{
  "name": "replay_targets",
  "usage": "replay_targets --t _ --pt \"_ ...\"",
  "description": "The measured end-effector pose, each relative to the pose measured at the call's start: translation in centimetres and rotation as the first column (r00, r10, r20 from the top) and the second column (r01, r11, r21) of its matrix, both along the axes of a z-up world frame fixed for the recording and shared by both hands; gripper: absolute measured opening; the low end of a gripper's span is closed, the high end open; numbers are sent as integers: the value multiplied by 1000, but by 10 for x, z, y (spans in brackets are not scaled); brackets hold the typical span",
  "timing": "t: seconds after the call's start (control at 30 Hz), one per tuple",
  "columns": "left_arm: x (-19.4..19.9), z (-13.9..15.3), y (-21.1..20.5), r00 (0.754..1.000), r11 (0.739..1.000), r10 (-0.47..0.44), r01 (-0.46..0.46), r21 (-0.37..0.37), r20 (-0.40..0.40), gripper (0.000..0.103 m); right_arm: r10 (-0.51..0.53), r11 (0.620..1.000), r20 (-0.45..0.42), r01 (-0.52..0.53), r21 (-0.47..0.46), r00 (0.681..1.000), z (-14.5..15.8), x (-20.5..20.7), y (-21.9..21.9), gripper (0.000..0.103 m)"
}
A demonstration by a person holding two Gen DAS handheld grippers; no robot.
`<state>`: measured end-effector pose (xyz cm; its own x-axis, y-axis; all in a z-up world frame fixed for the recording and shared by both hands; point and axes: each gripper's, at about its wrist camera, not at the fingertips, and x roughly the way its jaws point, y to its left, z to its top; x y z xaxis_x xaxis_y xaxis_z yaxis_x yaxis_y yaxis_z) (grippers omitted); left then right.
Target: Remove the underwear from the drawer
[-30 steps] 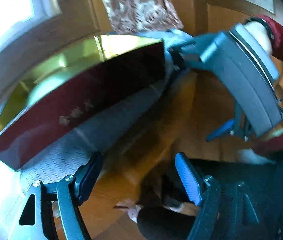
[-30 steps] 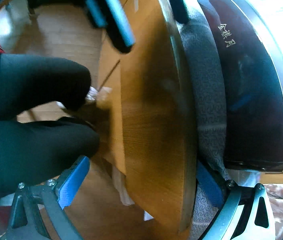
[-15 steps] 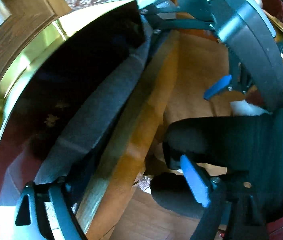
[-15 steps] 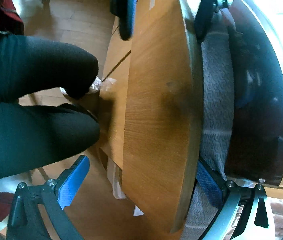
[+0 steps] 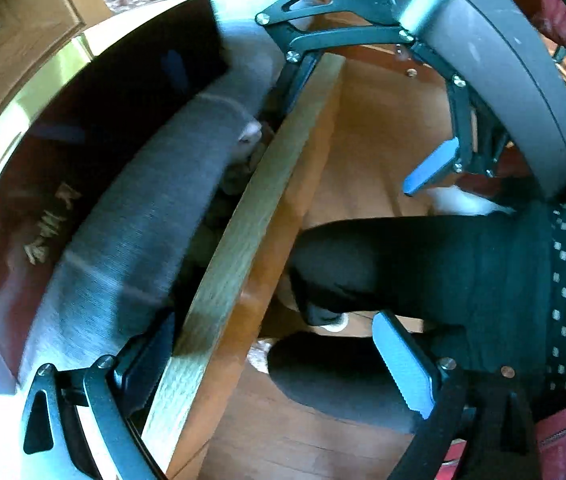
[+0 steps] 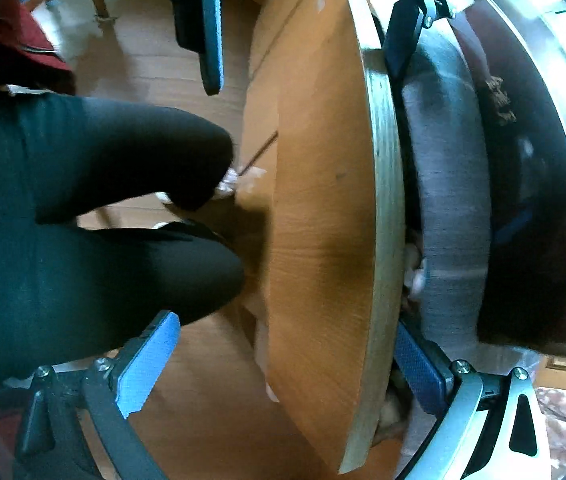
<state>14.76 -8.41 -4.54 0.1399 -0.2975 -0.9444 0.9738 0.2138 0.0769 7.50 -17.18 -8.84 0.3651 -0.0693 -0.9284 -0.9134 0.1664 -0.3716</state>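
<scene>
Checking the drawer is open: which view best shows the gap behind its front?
Left wrist: the gap behind the drawer front runs wide, with bunched fabric inside. Right wrist shows a thinner sliver.

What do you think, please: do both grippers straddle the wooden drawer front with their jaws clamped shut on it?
Not quite: the jaws are wide open, not shut. The left gripper and right gripper do straddle the wooden drawer front, but each wrist view shows the outer pad standing clear of the wood.
</scene>
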Motion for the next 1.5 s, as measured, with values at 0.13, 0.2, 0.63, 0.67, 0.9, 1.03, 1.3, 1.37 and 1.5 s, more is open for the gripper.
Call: replay_targets --t 0.13,0.2,0.63,0.67,0.9,1.03,1.3,1.37,1.5 --pt "1 -5 -1 999 1000 19 -19 -2 30 97 71 996 80 -66 -52 994 -7 -14 -2 103" --pt "7 -16 -1 998 999 44 -45 21 38 91 76 996 107 -70 -58 991 -12 -11 -3 103" --pt "-4 -34 1 999 999 19 -18 45 -40 89 -47 999 -4 47 -16 999 -15 -4 7 103" --pt "-7 -33 2 998 999 17 -14 41 -53 89 -40 999 -17 39 -16 999 -14 -10 7 103" --pt "-42 -34 9 997 999 -14 17 40 -73 89 -45 999 -86 46 11 995 -3 -47 15 103" --pt "-57 -34 10 996 999 -22 25 35 -88 89 -26 1000 -80 25 -4 996 2 -71 19 103" --pt "-71 -26 9 999 999 -13 16 45 -50 89 -47 999 -76 46 -17 996 10 -88 24 103" --pt "-76 -31 12 999 999 3 -2 34 -41 89 -46 999 -64 44 -26 997 13 -88 25 103" --pt "-81 -33 12 1000 999 1 0 43 -11 89 -17 999 -49 15 -39 999 7 -94 26 103"
